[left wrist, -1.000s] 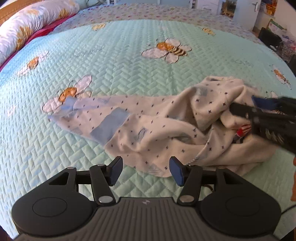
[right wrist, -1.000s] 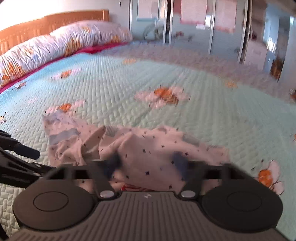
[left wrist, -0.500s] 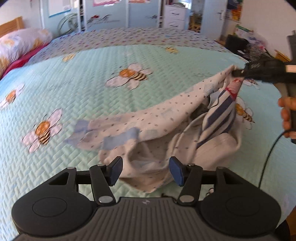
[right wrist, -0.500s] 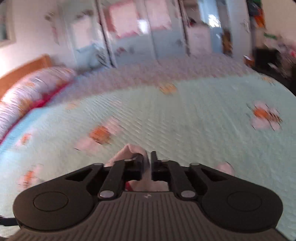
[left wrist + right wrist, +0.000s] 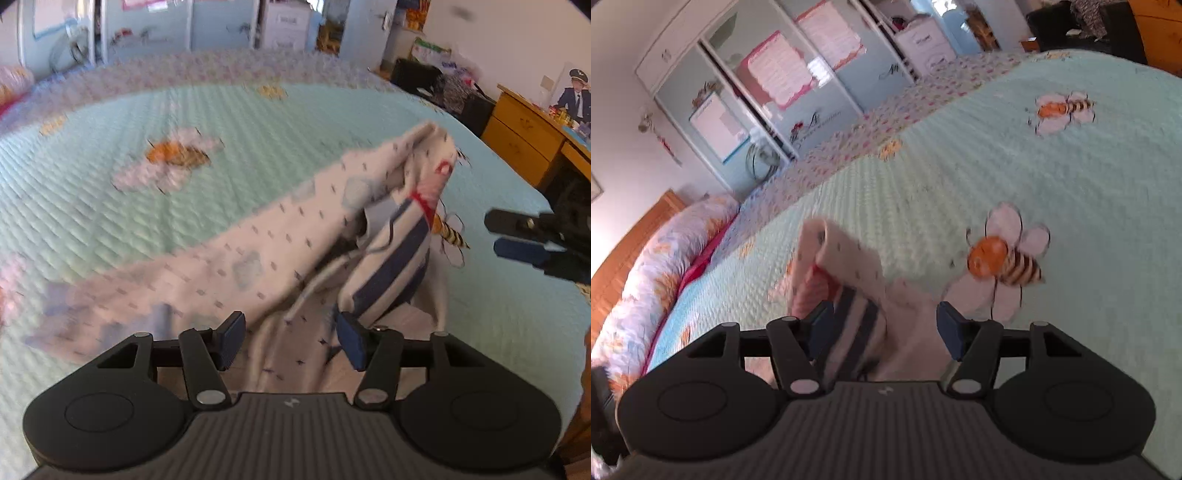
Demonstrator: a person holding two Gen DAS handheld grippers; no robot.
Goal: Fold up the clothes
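left gripper (image 5: 290,341) jaws apart over near hem of dotted garment (image 5: 258,258), bunched and unfolded on bee quilt (image 5: 110,206), far corner peaked up; right gripper (image 5: 496,236) jaws apart, clear of cloth; likely spreading: pinch single layer at corner, pull flat

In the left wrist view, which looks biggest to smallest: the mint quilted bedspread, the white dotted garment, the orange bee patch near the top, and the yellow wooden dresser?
1. Mint quilted bedspread
2. White dotted garment
3. and 4. Orange bee patch and yellow wooden dresser: similar in the picture. The dresser is farther away and cut off, so no ranking.
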